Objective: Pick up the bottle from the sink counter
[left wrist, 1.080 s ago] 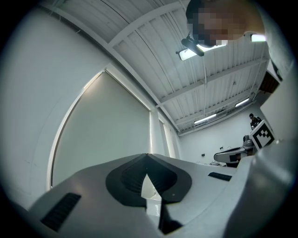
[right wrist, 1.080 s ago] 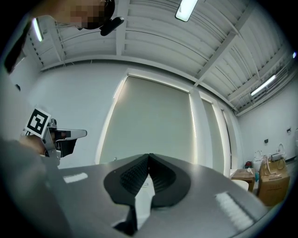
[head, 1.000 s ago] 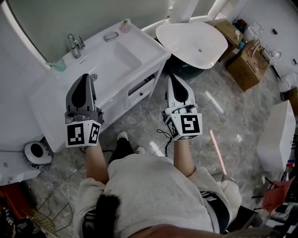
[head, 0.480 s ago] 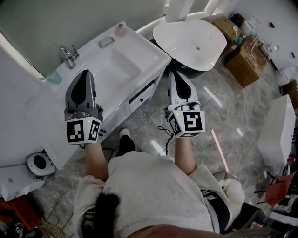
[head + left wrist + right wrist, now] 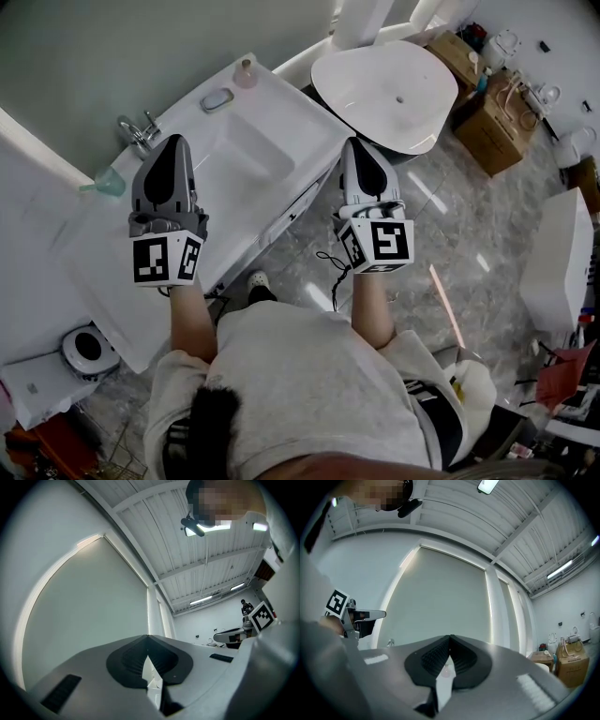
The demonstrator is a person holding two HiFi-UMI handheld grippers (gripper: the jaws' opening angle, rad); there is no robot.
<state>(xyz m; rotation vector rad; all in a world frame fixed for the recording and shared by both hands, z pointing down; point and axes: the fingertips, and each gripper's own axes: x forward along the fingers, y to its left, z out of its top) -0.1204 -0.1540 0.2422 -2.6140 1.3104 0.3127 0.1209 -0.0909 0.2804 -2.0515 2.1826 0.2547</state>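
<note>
The bottle (image 5: 246, 72) is small and pink with a pale cap. It stands upright at the far right corner of the white sink counter (image 5: 112, 272), next to an oval soap dish (image 5: 217, 98). My left gripper (image 5: 174, 141) is shut and empty, held above the counter just left of the basin and near the faucet (image 5: 139, 131). My right gripper (image 5: 357, 142) is also shut and empty, hovering off the counter's right end over the floor. Both are well short of the bottle. In the right gripper view a faint pink shape (image 5: 446, 671) shows low between the jaws.
A teal cup (image 5: 106, 181) stands at the counter's back left. A white oval tub (image 5: 384, 86) sits just right of the counter, with cardboard boxes (image 5: 489, 131) beyond it. A round white device (image 5: 91, 349) lies on the floor at the left. A white cabinet (image 5: 555, 267) stands at the right.
The person has stepped closer to the counter. Both grippers, still shut, have moved forward; the left one now hangs over the countertop by the faucet.
</note>
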